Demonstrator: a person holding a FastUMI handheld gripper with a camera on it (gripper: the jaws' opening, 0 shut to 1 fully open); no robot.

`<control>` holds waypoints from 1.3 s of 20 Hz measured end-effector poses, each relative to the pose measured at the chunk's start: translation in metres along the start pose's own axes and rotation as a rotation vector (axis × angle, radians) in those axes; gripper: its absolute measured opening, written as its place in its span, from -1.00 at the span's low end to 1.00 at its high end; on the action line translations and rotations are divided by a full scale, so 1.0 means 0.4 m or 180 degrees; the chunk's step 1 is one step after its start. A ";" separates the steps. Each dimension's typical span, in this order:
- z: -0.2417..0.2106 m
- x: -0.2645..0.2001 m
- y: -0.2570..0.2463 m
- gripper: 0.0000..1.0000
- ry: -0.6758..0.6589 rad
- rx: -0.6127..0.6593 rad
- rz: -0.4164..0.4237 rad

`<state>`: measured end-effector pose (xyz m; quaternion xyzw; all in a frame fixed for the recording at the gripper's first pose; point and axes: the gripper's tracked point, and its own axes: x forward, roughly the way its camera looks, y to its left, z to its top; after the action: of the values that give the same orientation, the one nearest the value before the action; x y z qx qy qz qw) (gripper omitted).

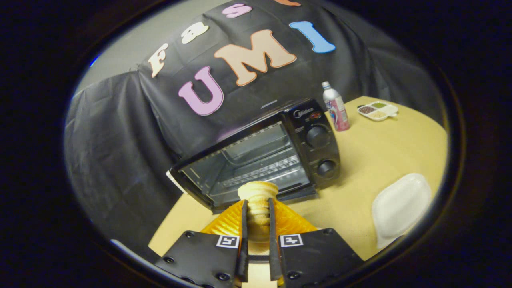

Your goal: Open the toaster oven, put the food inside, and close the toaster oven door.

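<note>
The gripper (pixel 258 208) is clenching a spiral pastry (pixel 258 196), with both fingers (pixel 244 224) pressing on its ridged sides and its wider, rounded top sticking out just past the fingertips. Under the pastry and the fingers an orange plate (pixel 292 222) is lying on the tan table (pixel 360 180), its ribbed surface fanning out to either side of the fingers. Just beyond the pastry the black toaster oven (pixel 276 152) is sitting with its door (pixel 192 186) hanging open towards the gripper; the door's near edge is reaching close to the far rim of the orange plate, so little bare table is showing between them. Straight ahead of the fingers the oven's mouth is standing open, with a wire rack (pixel 264 170) lying across the inside and open room above it. The oven's panel with two round knobs (pixel 318 136) is sitting to the right of the mouth. To the right of the fingers a wide stretch of bare table is running out to a white dish (pixel 400 206), which is lying well apart from both the oven and the orange plate. Farther off, beyond the oven's right side, a bottle (pixel 336 108) is standing upright, and a small divided tray (pixel 378 110) holding bits of food is resting farther right again. To the left of the open door the table's edge is falling away against the black cloth wall (pixel 120 140).
</note>
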<state>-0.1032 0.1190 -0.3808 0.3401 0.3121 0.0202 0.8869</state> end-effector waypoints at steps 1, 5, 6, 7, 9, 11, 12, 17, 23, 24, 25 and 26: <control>0.001 0.018 0.014 -0.55 -0.0038 0.0113 0.0001; 0.013 0.090 0.070 -0.55 -0.0197 0.0633 0.0025; 0.020 0.111 0.077 -0.55 -0.0251 0.0733 0.0015; 0.023 0.132 0.081 -0.55 -0.0285 0.0804 -0.0024; 0.025 0.167 0.094 -0.55 -0.0369 0.0875 -0.0081; 0.029 0.202 0.096 -0.55 -0.0485 0.0896 -0.0188; 0.035 0.215 0.096 -0.55 -0.0565 0.0876 -0.0253; 0.054 0.310 0.081 -0.51 -0.0810 0.0588 -0.0512; 0.050 0.354 0.064 -0.09 -0.0822 0.0214 -0.0658; 0.054 0.349 0.065 0.00 -0.0851 0.0162 -0.0655; 0.065 0.338 0.059 0.09 -0.0894 0.0089 -0.0702; 0.072 0.329 0.050 0.18 -0.0925 0.0029 -0.0741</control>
<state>0.0225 0.1498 -0.4230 0.3051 0.2180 -0.1333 0.9174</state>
